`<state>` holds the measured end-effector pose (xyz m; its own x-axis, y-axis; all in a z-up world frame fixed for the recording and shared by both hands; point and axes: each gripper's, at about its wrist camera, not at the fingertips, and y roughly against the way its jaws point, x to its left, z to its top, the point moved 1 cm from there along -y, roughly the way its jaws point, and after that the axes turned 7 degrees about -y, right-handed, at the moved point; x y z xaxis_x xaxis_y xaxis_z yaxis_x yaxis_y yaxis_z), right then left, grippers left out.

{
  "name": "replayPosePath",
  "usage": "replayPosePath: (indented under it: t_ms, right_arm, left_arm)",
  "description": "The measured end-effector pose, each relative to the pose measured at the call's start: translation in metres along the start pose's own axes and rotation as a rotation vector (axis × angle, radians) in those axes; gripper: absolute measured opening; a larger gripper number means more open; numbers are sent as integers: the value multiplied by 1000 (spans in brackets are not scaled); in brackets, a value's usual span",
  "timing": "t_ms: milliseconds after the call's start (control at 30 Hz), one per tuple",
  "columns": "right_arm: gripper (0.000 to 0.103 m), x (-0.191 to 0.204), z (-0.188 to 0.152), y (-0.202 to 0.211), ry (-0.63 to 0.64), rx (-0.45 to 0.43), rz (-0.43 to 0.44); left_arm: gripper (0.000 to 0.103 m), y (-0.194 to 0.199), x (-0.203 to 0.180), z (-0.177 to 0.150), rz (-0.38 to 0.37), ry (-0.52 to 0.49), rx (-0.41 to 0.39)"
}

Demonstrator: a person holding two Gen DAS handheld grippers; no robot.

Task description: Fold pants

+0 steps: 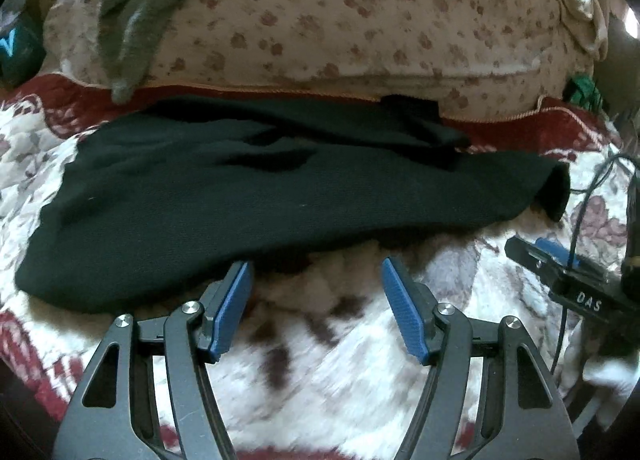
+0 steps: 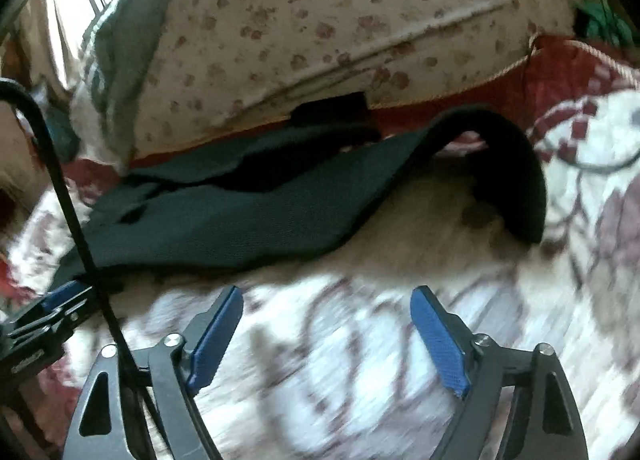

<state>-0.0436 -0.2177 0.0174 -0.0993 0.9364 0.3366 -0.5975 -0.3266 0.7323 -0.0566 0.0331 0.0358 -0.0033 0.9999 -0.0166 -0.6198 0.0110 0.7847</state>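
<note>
The black pants [image 1: 240,195] lie flat across a floral bedspread, running left to right. They also show in the right wrist view [image 2: 248,211], where their right end [image 2: 516,179] curls up off the bed. My left gripper [image 1: 316,266] is open and empty, its blue pads just short of the pants' near edge. My right gripper [image 2: 326,294] is open and empty, a little in front of the pants' near edge. The right gripper shows at the right of the left wrist view [image 1: 560,260]. The left gripper shows at the left of the right wrist view [image 2: 56,304].
A cream pillow with brown flower print [image 1: 360,19] lies behind the pants, with a grey-green cloth [image 1: 136,19] draped over its left side. The bedspread [image 1: 340,360] is white with dark red patterns. A black cable [image 2: 76,219] crosses the left of the right wrist view.
</note>
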Motion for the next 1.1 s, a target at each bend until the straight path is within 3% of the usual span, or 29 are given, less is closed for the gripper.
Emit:
replayPosePath:
  t_ms: [167, 467, 667, 1100]
  right_arm:
    - [80, 15, -11, 23, -20, -55, 56]
    - [80, 38, -20, 37, -27, -54, 113]
    - [80, 57, -24, 33, 18, -22, 121]
    - [80, 45, -22, 29, -55, -5, 119]
  left_arm:
    - [67, 22, 21, -10, 54, 20, -25]
    - [67, 42, 67, -25, 117, 146, -47]
    - [67, 48, 95, -45, 124, 211, -37]
    - [67, 43, 137, -65, 112, 386, -5]
